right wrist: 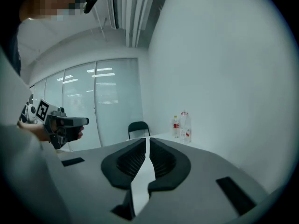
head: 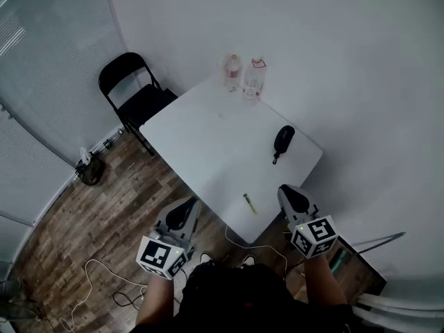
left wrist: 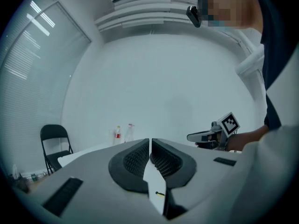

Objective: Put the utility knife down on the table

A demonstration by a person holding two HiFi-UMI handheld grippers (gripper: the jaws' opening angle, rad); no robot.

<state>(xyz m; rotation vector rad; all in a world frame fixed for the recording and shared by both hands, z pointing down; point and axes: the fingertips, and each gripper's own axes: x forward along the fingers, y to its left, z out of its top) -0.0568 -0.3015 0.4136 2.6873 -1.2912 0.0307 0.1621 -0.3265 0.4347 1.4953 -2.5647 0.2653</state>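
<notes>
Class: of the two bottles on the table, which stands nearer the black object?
The taller clear bottle, on the right of the pair in the head view. The shorter red-labelled bottle stands farther from the black object.

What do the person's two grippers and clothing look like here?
Both the left gripper and right gripper are grey wedge-shaped shells with black ribbed pads, each carrying a white cube with black square markers. The person wears a dark top.
</notes>
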